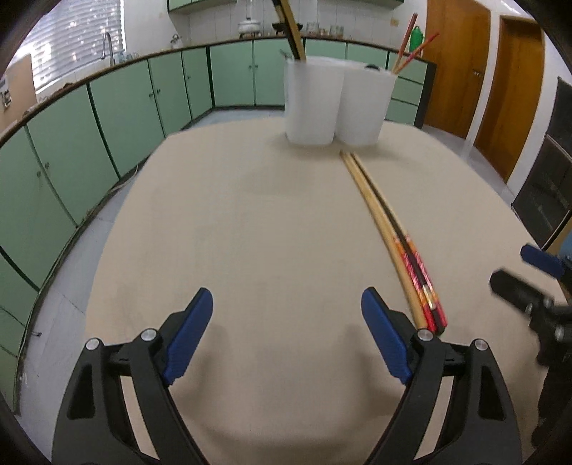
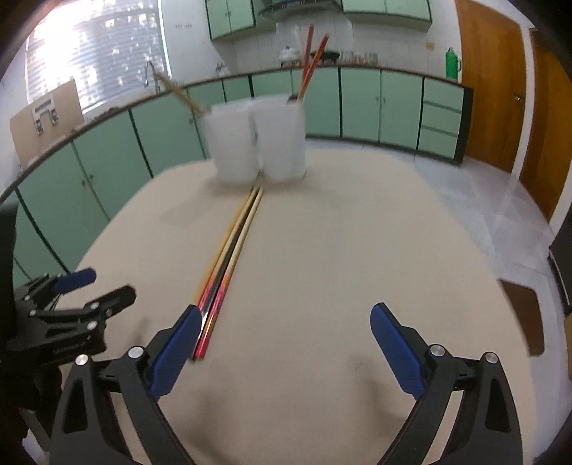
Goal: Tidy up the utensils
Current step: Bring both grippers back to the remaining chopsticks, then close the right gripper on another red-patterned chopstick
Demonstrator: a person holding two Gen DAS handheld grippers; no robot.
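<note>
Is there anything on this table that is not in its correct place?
Yes. Loose chopsticks lie flat on the table, in front of the two white cups, while other chopsticks already stand in a cup. Nothing looks spilled or broken.

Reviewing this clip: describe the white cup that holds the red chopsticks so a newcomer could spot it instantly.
On the beige table, two white cups stand touching at the far edge. The right-hand cup is the one: two red chopsticks stick up from it, while the left-hand cup holds a darker, thicker wooden utensil.
</note>
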